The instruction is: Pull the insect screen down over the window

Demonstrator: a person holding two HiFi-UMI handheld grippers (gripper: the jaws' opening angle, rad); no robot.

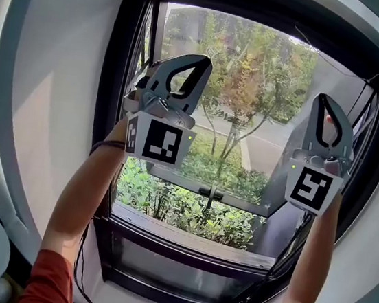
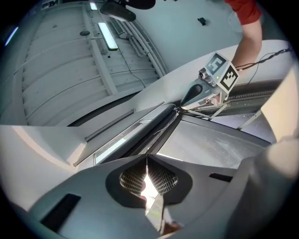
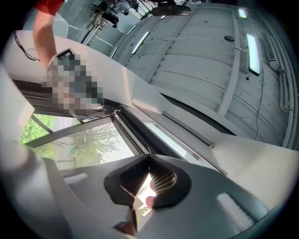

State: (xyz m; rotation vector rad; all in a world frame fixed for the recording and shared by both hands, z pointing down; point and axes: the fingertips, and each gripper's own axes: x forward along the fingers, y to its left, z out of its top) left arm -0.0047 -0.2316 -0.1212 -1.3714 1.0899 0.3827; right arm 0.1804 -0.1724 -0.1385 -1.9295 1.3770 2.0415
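— Where's the screen (image 1: 264, 6)?
— Rolled up, it seems, in the dark bar along the window's (image 1: 112, 89) top edge.
— And the grippers?
— Both are raised below that bar, the left gripper (image 1: 205, 60) toward the left side and the right gripper (image 1: 323, 98) by the right edge. Their jaws are closed tip to tip on nothing.

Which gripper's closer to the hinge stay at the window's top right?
Right. The right gripper sits just left of the hinge stay; the left gripper is across the opening, by the left frame.

Likely office or lab: panelled ceiling (image 2: 56, 70), strip lights (image 2: 108, 36), exposed conduits (image 2: 142, 44); window (image 1: 185, 235) onto trees (image 1: 248, 72), road (image 1: 268, 145).
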